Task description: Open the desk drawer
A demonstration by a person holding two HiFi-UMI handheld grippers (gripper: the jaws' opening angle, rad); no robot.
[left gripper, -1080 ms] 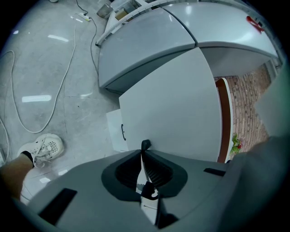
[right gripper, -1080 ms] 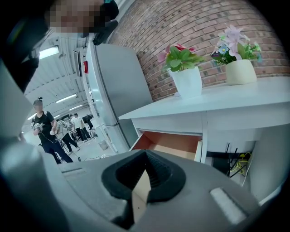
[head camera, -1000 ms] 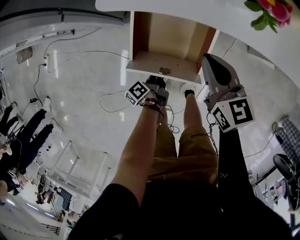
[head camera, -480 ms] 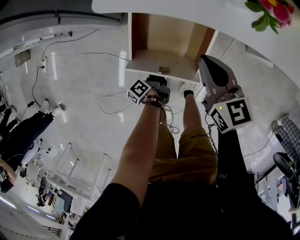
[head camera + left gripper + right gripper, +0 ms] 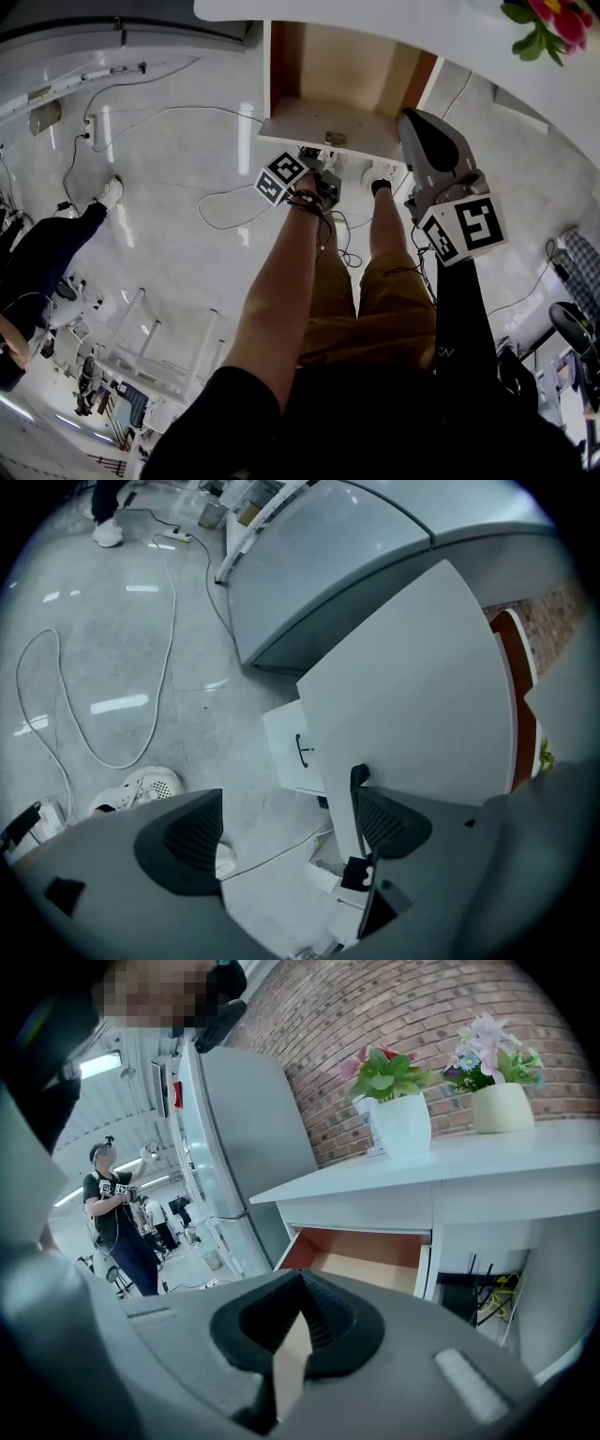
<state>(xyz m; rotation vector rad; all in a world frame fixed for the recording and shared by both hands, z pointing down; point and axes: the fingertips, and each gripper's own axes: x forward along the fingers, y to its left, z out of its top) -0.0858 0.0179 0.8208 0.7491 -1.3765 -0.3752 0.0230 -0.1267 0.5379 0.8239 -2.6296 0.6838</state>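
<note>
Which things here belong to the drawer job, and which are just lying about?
Job: open desk drawer; its handle; left gripper, jaws just opened, nothing between them.
Lying about: floor cables; potted flowers; right gripper, shut, idle.

The desk drawer stands pulled well out from under the front edge of the white desk, towards the person. Its inside is pale tan wood, with reddish-brown side walls, and its front panel is white and flat, with a small metal handle at its middle. In the right gripper view the drawer sits level just below the desktop, at the desk's left end, its open mouth facing up.
</note>
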